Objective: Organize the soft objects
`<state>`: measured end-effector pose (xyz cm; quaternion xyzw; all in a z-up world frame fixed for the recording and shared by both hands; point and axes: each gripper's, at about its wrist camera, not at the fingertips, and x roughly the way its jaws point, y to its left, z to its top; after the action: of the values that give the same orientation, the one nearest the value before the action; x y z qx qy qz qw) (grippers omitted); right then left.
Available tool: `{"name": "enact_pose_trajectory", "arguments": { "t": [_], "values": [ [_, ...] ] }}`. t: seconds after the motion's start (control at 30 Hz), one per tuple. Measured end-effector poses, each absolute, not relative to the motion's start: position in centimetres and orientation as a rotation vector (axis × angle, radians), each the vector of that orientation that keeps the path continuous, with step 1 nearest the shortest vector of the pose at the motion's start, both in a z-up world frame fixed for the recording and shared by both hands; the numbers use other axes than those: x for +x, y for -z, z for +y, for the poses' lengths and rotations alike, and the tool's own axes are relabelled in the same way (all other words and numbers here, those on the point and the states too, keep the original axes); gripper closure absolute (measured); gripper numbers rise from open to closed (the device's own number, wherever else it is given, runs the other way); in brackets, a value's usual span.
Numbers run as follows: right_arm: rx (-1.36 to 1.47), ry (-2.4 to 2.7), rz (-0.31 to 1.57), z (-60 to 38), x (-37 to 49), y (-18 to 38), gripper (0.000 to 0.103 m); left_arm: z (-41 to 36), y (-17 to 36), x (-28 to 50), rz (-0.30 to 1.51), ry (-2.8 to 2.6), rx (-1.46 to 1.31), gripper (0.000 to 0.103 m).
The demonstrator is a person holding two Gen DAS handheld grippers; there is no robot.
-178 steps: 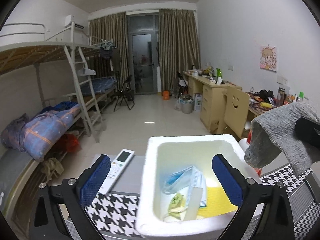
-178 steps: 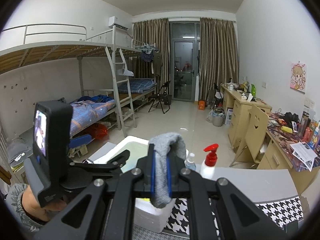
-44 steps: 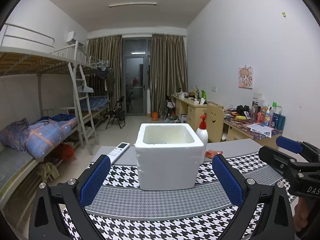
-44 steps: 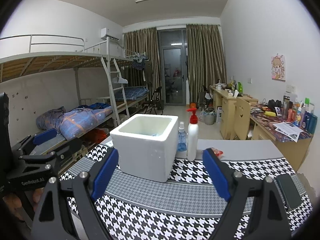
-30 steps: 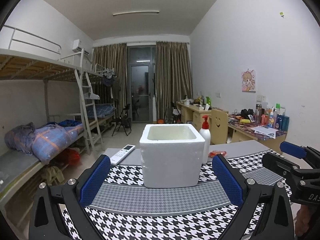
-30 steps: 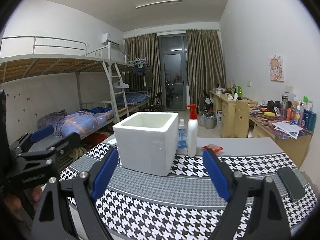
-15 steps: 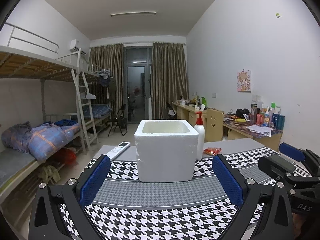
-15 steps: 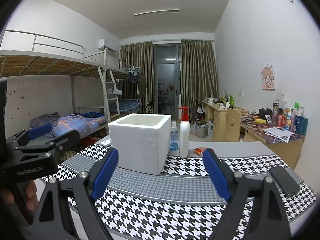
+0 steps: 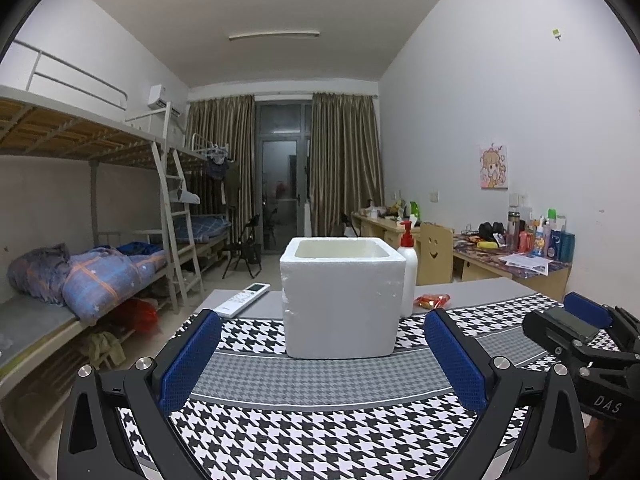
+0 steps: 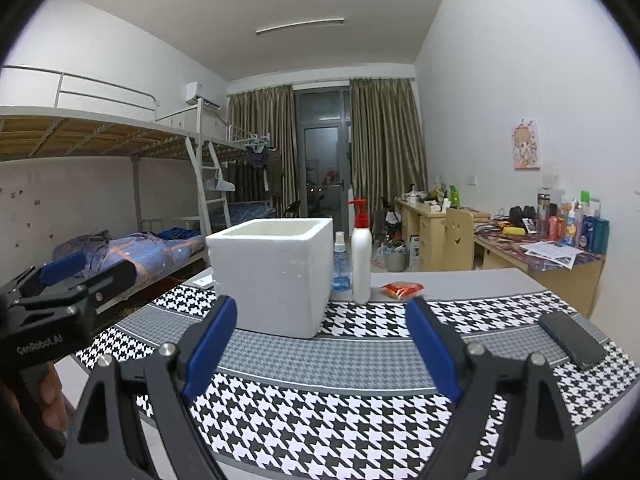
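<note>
A white foam box (image 9: 340,300) stands upright on the houndstooth table mat (image 9: 320,432); it also shows in the right wrist view (image 10: 276,276). From this low angle its contents are hidden. My left gripper (image 9: 322,356) is open and empty, held low in front of the box. My right gripper (image 10: 320,344) is open and empty, also in front of the box, a little to its right. Each gripper shows at the edge of the other's view: the right gripper (image 9: 576,332) and the left gripper (image 10: 68,280).
A white pump bottle (image 10: 361,256) with a red top and a small blue spray bottle (image 10: 340,268) stand behind the box on the right. A red packet (image 10: 402,289), a black phone (image 10: 570,338) and a white remote (image 9: 244,300) lie on the table.
Both grippers have pulled back and dropped lower, so the box interior is out of sight. The right gripper, shut on a grey sock 5.9 s ago, is open and empty.
</note>
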<state>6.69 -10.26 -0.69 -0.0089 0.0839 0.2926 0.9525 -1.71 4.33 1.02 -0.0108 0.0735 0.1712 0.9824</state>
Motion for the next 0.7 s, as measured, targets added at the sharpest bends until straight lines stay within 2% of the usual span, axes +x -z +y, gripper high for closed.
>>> {"name": "enact_pose_trajectory", "arguments": {
  "t": [0.7],
  "values": [
    [0.028, -0.580, 0.148, -10.9, 5.9, 2.0, 0.014, 4.6, 0.9, -2.1, 0.148, -0.379, -0.001, 0.001]
  ]
}}
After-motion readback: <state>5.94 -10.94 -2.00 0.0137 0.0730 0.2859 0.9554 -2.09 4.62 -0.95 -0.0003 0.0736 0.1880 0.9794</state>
